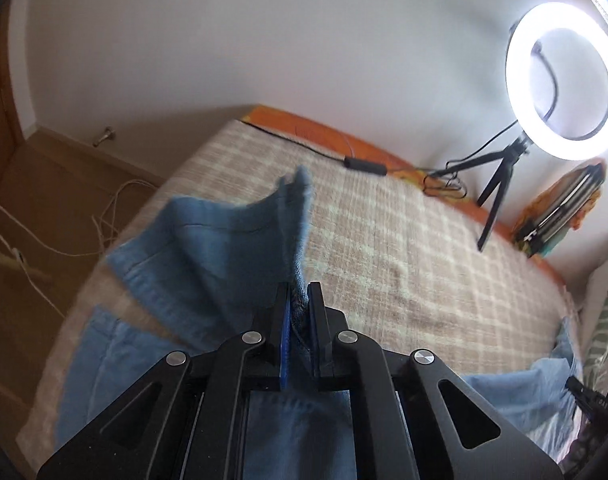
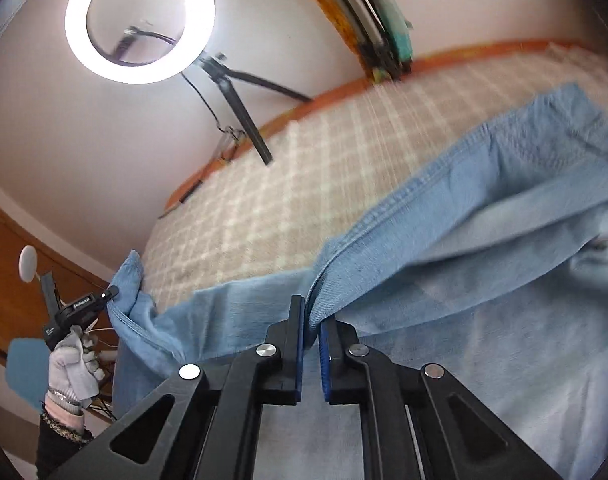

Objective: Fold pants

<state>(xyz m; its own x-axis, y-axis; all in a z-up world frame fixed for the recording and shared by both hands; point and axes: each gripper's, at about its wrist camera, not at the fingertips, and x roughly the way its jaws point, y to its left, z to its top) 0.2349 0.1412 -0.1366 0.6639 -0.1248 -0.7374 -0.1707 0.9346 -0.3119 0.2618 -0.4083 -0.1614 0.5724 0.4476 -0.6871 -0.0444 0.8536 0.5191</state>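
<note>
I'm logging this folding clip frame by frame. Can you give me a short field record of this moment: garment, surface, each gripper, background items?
garment: blue denim pants, partly lifted
surface: checked blanket on a bed
left hand-held gripper: shut on a pants edge
right hand-held gripper: shut on a seamed pants edge
left hand: gloved
background: lit ring light on a tripod; stack of books against the wall

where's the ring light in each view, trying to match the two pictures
Left wrist view: ring light at upper right, on its black tripod at the bed's far edge.
Right wrist view: ring light at upper left, tripod legs slanting down to its right.
Shared landmark: the checked blanket under the jeans.
</note>
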